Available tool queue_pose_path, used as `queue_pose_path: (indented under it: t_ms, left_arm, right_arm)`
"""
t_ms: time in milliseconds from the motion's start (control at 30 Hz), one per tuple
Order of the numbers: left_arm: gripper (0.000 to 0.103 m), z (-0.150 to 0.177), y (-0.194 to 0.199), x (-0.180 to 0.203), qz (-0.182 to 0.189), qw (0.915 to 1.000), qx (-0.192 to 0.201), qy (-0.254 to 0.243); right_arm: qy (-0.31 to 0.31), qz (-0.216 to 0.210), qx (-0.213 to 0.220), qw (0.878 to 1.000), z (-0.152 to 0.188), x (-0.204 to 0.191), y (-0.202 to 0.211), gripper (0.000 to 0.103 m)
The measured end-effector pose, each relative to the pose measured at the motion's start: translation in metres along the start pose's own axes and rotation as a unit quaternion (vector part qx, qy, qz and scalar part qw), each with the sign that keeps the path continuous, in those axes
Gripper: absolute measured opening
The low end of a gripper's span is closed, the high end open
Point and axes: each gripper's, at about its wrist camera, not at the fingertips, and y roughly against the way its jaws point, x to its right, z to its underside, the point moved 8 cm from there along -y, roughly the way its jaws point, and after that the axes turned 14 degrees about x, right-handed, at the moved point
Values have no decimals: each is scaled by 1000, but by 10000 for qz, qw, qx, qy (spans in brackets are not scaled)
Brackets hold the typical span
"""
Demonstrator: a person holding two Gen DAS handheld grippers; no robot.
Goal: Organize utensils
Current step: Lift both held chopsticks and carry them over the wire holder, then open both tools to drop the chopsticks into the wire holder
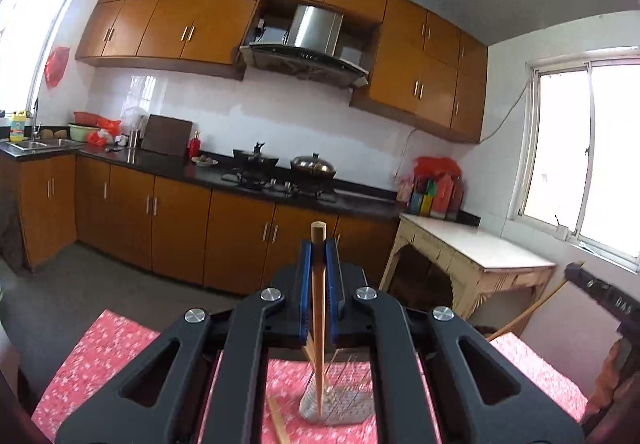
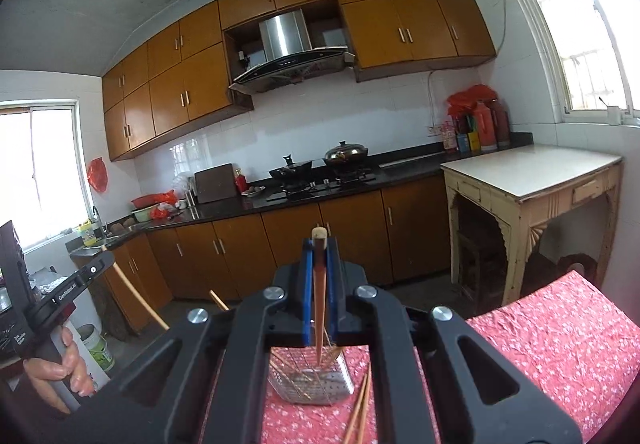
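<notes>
My left gripper (image 1: pixel 319 242) is shut on a brown wooden chopstick (image 1: pixel 318 324), which hangs upright with its tip over a metal mesh utensil basket (image 1: pixel 340 406) on the red flowered tablecloth (image 1: pixel 100 356). My right gripper (image 2: pixel 319 242) is shut on another chopstick (image 2: pixel 319 316), also upright above the same basket (image 2: pixel 316 384). Loose chopsticks (image 2: pixel 360 412) lie on the cloth beside the basket, and one chopstick (image 1: pixel 280 422) lies to its left. The other gripper's chopstick (image 1: pixel 528 310) shows at the right edge, and the left one (image 2: pixel 140 298) shows in the right wrist view.
Behind the table runs a kitchen counter (image 1: pixel 200 172) with a stove, a wok (image 1: pixel 314 166) and a sink (image 1: pixel 40 144). A cream side table (image 2: pixel 532 172) stands under a window. A person's hand (image 2: pixel 60 368) grips the left handle.
</notes>
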Motion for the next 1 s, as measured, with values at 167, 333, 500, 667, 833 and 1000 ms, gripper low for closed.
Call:
queue_pose_path:
  t_ms: [167,333,500,667,833,1000]
  left_arm:
    - [7,2,-31,14,-124,9998,145,20]
    - [7,14,-57,23,-257,9994,224,-76]
    - [7,40,-77,25,-290,9995,65,-82]
    - [7,67,-90,24,-304,9992,-224,-145]
    - [7,82,-101,19,-363,9979,-517,-141]
    - [8,81,-94,9,-447,9972,-568,-197]
  right_arm:
    - [52,-5,-143,9999,7,-12,-43,7]
    - [14,15,-436,9990,31,-10,-80,7]
    - [-33,-28,-743,9972,56,-9,-104,7]
    - [-80,-58,-1008,9949,79,-4,-121,7]
    - [-91,59,-1188,9929,96,5,-135,9]
    - [-30,373,-1038,9939,97,24,-126,25]
